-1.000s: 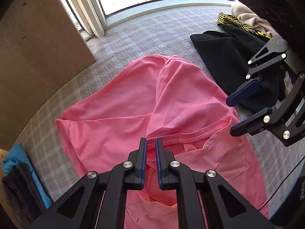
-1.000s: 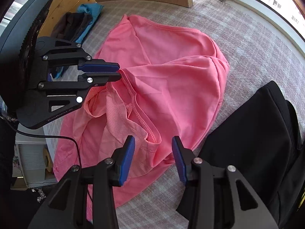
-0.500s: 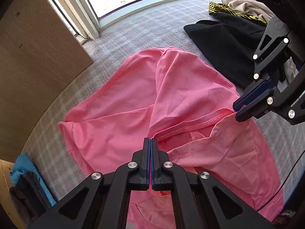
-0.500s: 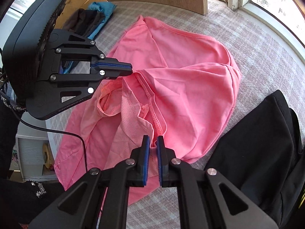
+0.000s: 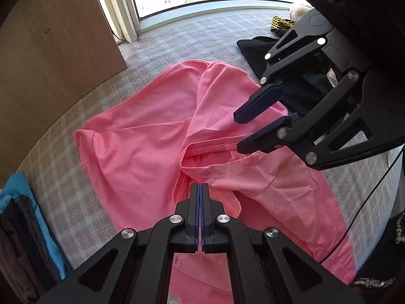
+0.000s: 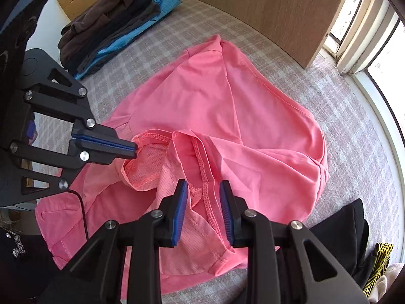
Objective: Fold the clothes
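A pink shirt [image 5: 141, 139] lies crumpled on the checked grey cover [image 5: 182, 40], its mesh inside turned out near the stitched hem. In the left wrist view my left gripper [image 5: 200, 190] is shut, and the right wrist view shows this left gripper [image 6: 134, 150] pinching the hem edge of the pink shirt [image 6: 253, 116]. My right gripper [image 6: 203, 190] is just above the cloth with its jaws opening. The stitched seam runs through the gap without being pressed by the pads. The right gripper [image 5: 237, 134] also shows from the side, close to the hem.
A black garment [image 6: 341, 228] lies right of the shirt, with a yellow-and-black piece [image 6: 379, 253] beyond it. A folded stack of dark and blue clothes [image 6: 114, 25] sits at the far left. A wooden board [image 5: 50, 50] and a window sill [image 5: 202, 12] bound the far side.
The left gripper shut on the shirt's hem and drew it along. The right gripper closed on the seam, then its jaws parted again as it shifted sideways and rolled.
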Available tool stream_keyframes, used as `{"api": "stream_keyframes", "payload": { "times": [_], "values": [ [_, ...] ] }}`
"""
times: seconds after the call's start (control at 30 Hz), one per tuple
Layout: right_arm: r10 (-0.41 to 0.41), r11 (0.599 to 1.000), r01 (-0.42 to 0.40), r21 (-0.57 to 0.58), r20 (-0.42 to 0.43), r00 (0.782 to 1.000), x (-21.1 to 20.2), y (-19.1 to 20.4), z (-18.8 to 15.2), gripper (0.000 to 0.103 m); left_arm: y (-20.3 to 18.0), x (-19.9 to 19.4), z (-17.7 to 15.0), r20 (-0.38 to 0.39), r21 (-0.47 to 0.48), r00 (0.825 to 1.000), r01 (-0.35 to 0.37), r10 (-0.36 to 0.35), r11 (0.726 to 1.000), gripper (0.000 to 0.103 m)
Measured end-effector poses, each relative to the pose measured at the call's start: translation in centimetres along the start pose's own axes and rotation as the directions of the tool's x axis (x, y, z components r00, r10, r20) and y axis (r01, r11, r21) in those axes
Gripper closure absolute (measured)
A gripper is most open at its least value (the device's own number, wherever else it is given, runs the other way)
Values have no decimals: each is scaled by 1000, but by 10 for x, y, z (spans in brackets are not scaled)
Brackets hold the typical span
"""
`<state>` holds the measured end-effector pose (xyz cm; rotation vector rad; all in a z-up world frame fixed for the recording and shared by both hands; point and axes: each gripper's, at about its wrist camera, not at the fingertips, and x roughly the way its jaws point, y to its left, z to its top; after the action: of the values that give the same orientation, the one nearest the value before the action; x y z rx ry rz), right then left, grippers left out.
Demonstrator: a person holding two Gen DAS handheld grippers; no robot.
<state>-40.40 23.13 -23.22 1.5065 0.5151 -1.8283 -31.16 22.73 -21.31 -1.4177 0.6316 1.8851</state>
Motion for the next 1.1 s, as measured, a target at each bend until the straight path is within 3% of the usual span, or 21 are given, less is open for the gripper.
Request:
{"api": "stream_keyframes", "payload": {
  "times": [0.17,0.4,0.43,0.47,0.5,0.83,0.97,1.1],
  "values": [
    [4,1000,-4,-6,-60,998,17,-2,-6,77,-6,-14,-48,-1,-55,1000,20,-20,998,103],
    [22,999,-20,30,-76,997,21,-13,-11,79,-17,-33,-92,33,-114,999,29,-25,993,103],
    [27,999,-25,27,-79,997,21,-13,-11,82,-18,-35,-96,38,-119,999,34,-30,992,103],
    [31,999,-29,25,-81,996,20,-14,-11,98,-20,-36,-100,40,-119,999,34,-29,992,103],
    [34,999,-31,31,-82,996,18,-15,-11,99,-22,-36,-103,43,-118,999,34,-30,992,103],
    [47,998,-48,52,29,998,-34,-16,-1,100,-27,-36,-109,70,-106,996,61,-53,993,103],
    [-13,1000,12,-15,-55,998,-11,-7,5,93,-29,-36,-110,74,-99,995,76,-69,992,103],
    [-22,999,17,-49,-105,994,10,-2,7,88,-29,-38,-113,80,-100,994,86,-78,991,103]
  ]
}}
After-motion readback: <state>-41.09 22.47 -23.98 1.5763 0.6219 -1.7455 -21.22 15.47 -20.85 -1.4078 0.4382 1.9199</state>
